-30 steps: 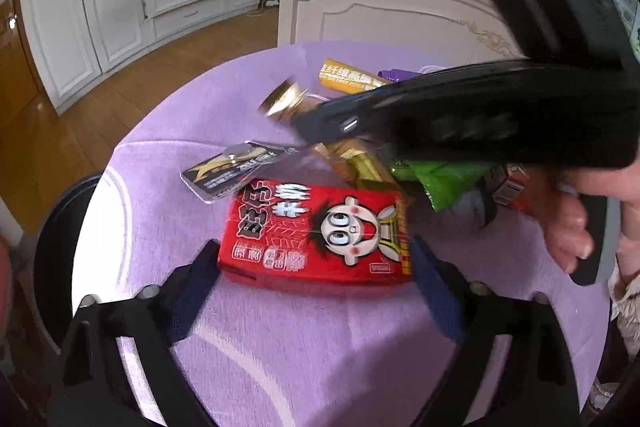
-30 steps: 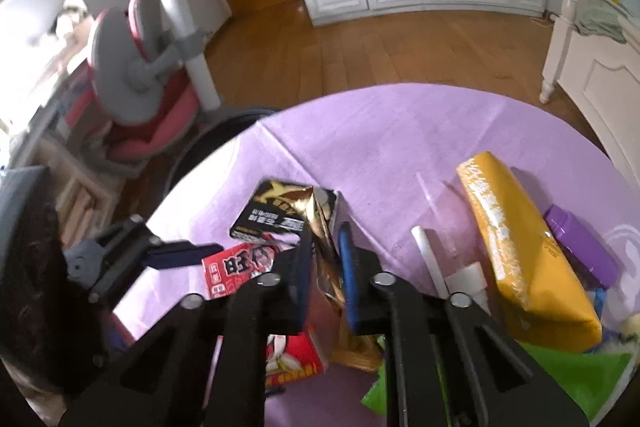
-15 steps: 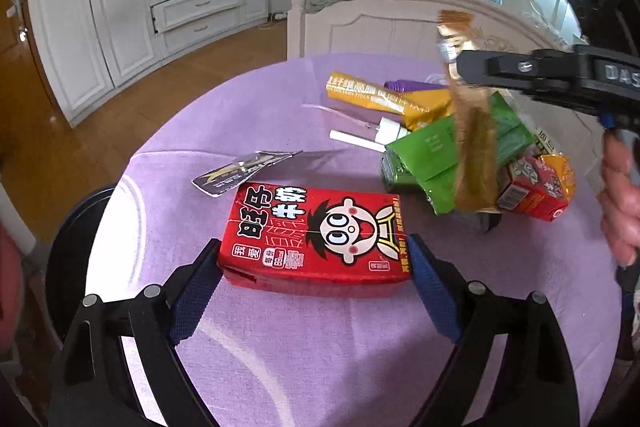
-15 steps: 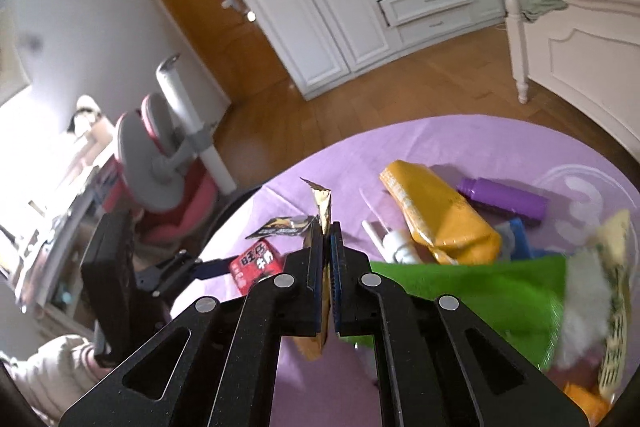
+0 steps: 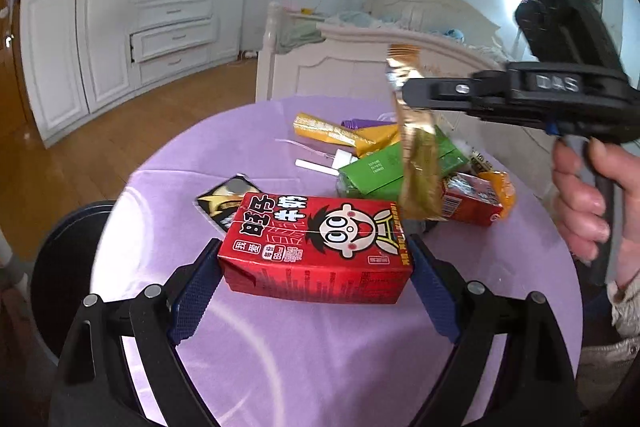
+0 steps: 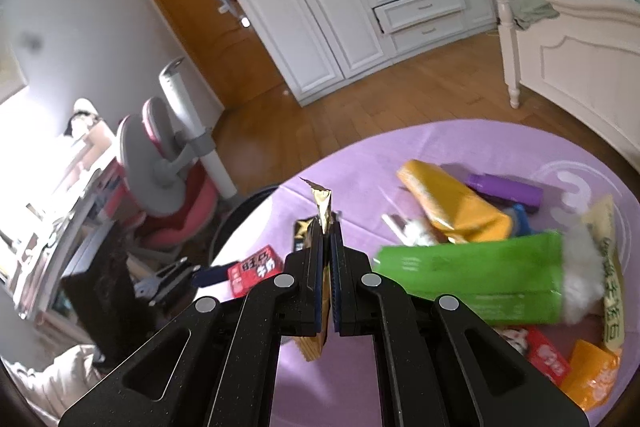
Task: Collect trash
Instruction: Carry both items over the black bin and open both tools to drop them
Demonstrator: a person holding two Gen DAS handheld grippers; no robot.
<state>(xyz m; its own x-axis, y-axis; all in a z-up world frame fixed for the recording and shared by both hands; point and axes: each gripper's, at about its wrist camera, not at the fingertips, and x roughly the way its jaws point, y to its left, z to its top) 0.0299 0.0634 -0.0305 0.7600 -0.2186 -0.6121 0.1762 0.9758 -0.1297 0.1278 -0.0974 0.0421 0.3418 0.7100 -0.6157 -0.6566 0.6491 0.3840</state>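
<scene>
The red milk carton (image 5: 316, 247) lies on its side between the blue pads (image 5: 196, 301) of the left claw (image 5: 314, 297). The jaws stand spread wide, one pad at each end of the carton; both pads touch or nearly touch its end faces. Whether the carton rests on the bench (image 5: 320, 355) or is lifted clear of it cannot be told.

The gold foil wrapper (image 5: 416, 155) hangs in the air above the bench, pinched near its top edge by the right claw (image 6: 327, 227). The jaws of the right claw are pressed together on the wrapper. In the right wrist view, the torn tip of the wrapper projects beyond the fingertips. A hand (image 5: 584, 203) grips the handle of the right claw at the right edge of the left wrist view.

A black-and-gold sachet (image 5: 222, 201) lies flat on the bench just behind the carton. Further back lies a group of items:
- a green packet (image 6: 472, 287) with white fluff at one end;
- a yellow pouch (image 6: 452, 203);
- a purple bottle (image 6: 504, 189);
- a small red carton (image 5: 472, 205) beside an orange wrapper (image 5: 502, 189).

The bench is round and covered with a lilac cloth. A dark round bin (image 5: 64, 259) stands on the floor beside its left edge. A white bed frame (image 5: 352, 67) stands beyond the bench.
</scene>
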